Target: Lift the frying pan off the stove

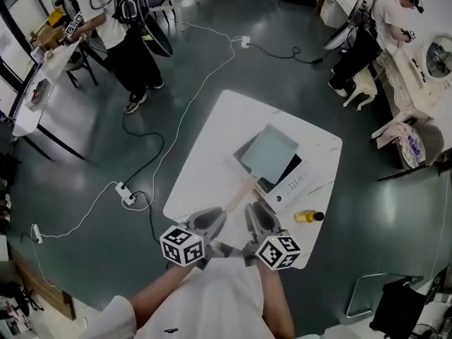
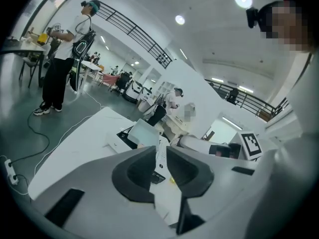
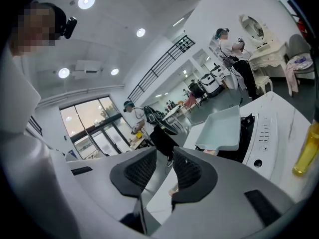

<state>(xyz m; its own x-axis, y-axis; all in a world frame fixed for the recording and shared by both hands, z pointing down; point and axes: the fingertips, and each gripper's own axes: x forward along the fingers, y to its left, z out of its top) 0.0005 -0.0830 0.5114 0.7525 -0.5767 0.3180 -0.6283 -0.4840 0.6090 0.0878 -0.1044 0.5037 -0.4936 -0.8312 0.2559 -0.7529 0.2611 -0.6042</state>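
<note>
A square pale grey frying pan [image 1: 268,152] with a wooden handle [image 1: 240,195] sits on a white stove with a black top [image 1: 289,182] on the white table [image 1: 212,133]. The handle points toward me. My left gripper [image 1: 210,222] and right gripper [image 1: 257,216] hover side by side over the table's near edge, short of the handle. In the left gripper view the pan [image 2: 144,132] lies ahead beyond my left gripper [image 2: 160,153], whose jaws stand a narrow gap apart with nothing between them. In the right gripper view my right gripper [image 3: 164,156] is slightly open and empty, with the pan [image 3: 222,128] ahead to its right.
A yellow bottle [image 1: 307,217] lies on the table right of the stove. Cables and a power strip [image 1: 127,194] run across the floor to the left. One person [image 1: 123,34] stands at the back left, another [image 1: 367,34] at the back right by white furniture.
</note>
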